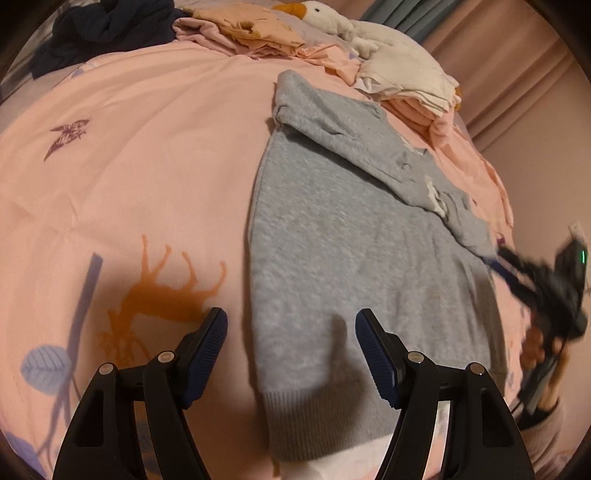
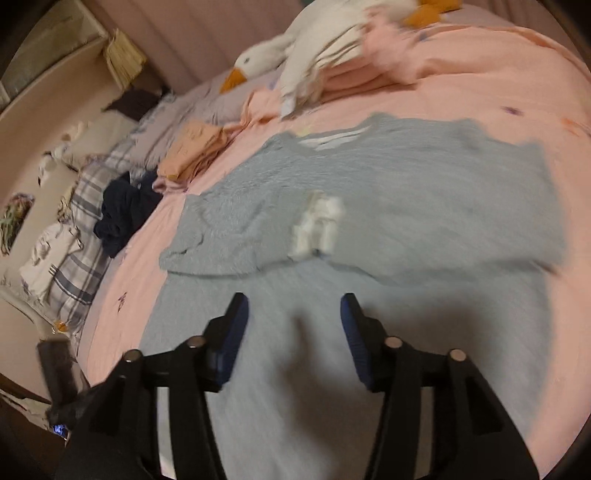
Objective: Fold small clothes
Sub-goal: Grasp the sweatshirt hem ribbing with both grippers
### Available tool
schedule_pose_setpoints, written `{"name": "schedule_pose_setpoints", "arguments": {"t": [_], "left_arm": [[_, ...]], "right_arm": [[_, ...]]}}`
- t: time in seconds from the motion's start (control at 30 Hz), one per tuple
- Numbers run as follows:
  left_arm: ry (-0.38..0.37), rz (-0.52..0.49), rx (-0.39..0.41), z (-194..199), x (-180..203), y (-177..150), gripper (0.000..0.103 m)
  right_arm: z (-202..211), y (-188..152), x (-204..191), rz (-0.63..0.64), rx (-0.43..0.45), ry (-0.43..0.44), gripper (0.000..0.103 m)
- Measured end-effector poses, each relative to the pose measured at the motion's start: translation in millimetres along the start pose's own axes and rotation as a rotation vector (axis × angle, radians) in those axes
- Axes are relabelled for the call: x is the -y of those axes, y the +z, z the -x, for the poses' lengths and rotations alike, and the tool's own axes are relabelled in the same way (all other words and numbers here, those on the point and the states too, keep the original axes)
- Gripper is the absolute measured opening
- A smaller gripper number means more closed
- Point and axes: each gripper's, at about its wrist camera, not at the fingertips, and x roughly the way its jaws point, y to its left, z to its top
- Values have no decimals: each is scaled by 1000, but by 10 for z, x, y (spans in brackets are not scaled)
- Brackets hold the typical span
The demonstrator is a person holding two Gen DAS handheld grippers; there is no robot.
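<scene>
A small grey sweater (image 1: 332,258) lies flat on the pink bedsheet (image 1: 129,184), with one sleeve folded across its body. It fills the right wrist view (image 2: 369,229), where a white tag (image 2: 317,225) shows on the folded part. My left gripper (image 1: 291,354) is open and empty, hovering over the sweater's ribbed hem (image 1: 325,421) and left edge. My right gripper (image 2: 293,343) is open and empty above the sweater's body. It also shows blurred in the left wrist view (image 1: 506,264) at the sweater's right edge.
A white goose plush (image 1: 351,26) lies at the head of the bed beside folded white and pink clothes (image 1: 417,92). A folded orange stack (image 2: 192,151) and a dark navy garment (image 2: 125,210) lie farther off. Plaid pillows (image 2: 81,229) line the bed's far side.
</scene>
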Motion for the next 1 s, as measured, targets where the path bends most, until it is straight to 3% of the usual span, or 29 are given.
{"name": "schedule_pose_setpoints", "arguments": {"t": [0.17, 0.3, 0.5, 0.67, 1.0], "left_arm": [[-128, 60, -14, 38, -24, -125, 70], [-182, 92, -15, 79, -32, -211, 70], [-242, 126, -19, 128, -40, -332, 70], [-251, 124, -18, 80, -18, -321, 70], [-292, 143, -16, -135, 120, -151, 70]], "right_arm": [[625, -445, 584, -130, 36, -63, 57], [935, -853, 964, -222, 15, -64, 57], [943, -1217, 1048, -257, -66, 27, 57], [819, -1348, 983, -279, -96, 182, 58], [507, -1203, 795, -288, -60, 216, 58]]}}
